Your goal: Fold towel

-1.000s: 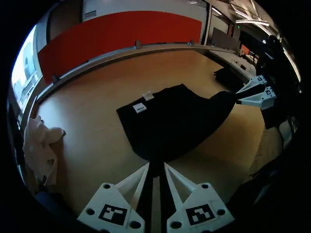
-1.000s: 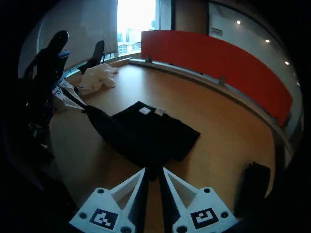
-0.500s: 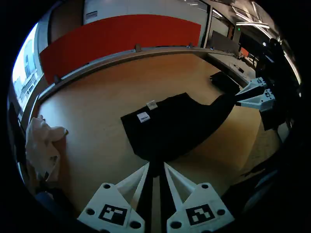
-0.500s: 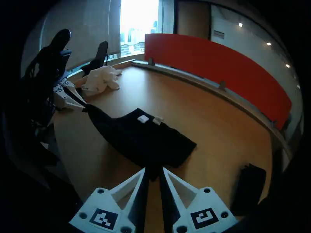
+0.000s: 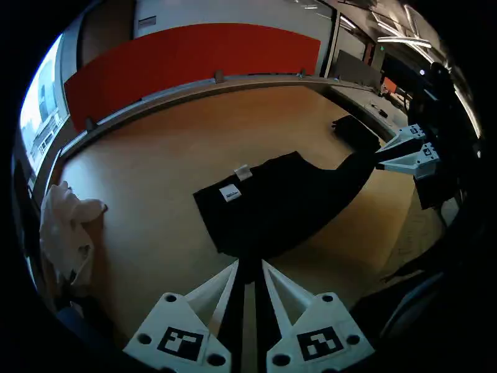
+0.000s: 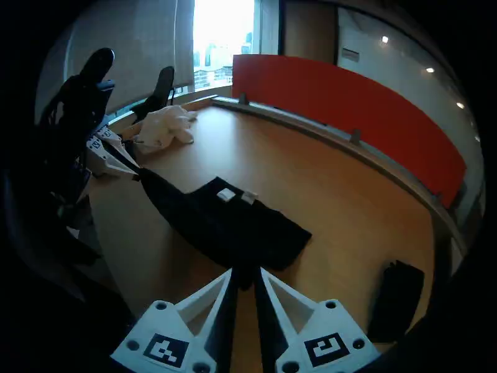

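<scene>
The black towel (image 5: 279, 202) lies on the desk (image 5: 149, 161) straight ahead of the left gripper (image 5: 248, 268), whose narrowed fingers (image 5: 214, 291) pinch its near corner. The right gripper (image 6: 246, 273) seems to pinch another corner likewise, though dark cloth blurs the contact. Bare desk flanks the fingers. A white cloth heap (image 5: 62, 230) sits far left of them, a red partition (image 5: 186, 56) beyond.

On table (image 5: 155, 161), towel (image 5: 279, 205) (heap (image 5: 62, 236) perhaps at edge)
</scene>
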